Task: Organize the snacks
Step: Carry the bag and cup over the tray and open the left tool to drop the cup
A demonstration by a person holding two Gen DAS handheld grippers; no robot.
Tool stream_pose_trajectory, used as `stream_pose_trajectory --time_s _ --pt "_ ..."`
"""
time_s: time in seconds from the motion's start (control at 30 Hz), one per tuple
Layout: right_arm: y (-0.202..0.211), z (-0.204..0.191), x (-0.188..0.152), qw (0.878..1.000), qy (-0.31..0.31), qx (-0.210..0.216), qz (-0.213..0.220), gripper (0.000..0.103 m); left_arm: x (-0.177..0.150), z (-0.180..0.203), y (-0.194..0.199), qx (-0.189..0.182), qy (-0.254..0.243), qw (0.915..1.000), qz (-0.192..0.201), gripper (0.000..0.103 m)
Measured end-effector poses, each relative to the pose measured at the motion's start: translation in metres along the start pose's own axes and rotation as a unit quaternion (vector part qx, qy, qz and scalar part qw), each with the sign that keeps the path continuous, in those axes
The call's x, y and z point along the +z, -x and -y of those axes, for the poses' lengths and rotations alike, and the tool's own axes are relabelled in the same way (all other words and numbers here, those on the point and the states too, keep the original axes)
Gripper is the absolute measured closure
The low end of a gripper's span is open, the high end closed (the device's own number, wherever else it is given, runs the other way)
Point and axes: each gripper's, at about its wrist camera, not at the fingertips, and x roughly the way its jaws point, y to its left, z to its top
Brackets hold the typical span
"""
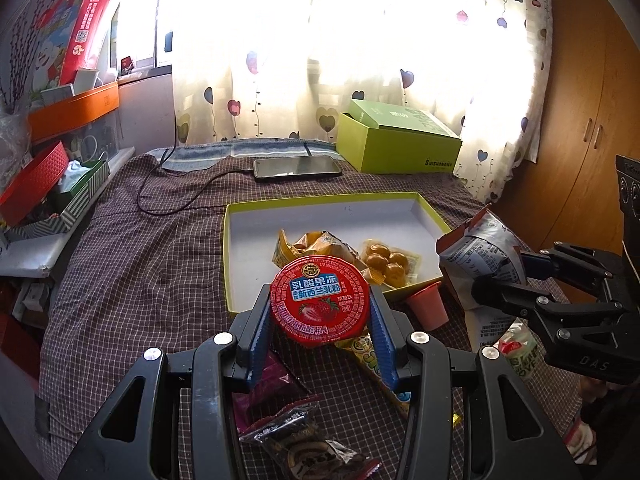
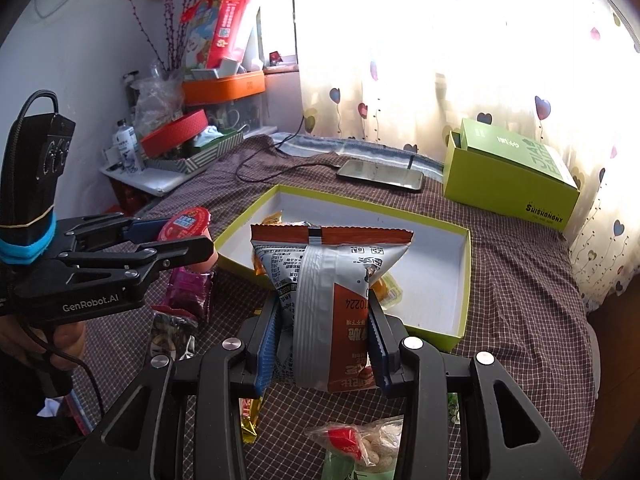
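Step in hand: carrying snacks to tray (image 1: 232, 240); left gripper (image 1: 320, 312) clamped on jelly cup (image 1: 319, 300), right gripper (image 2: 326, 340) clamped on foil packet (image 2: 328, 276), both near tray's front edge; next: move over bare tray floor, release

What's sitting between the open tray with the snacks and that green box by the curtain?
A dark phone with a cable plugged in lies on the checked cloth between the tray and the green box; both views show it.

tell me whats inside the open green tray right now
The open green tray holds an orange snack packet and a clear pack of round yellow snacks. The held jelly cup hides the tray's near edge, so anything there is unseen.
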Motion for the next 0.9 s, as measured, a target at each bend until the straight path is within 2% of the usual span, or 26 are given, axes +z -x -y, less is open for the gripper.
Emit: stream_pose_trajectory --time_s 0.9 --pt "-0.037 0.015 0.049 1.000 0.002 -0.010 -0.012 0.066 0.041 -0.024 -0.025 0.016 -0.008 0.9998 0.001 0.057"
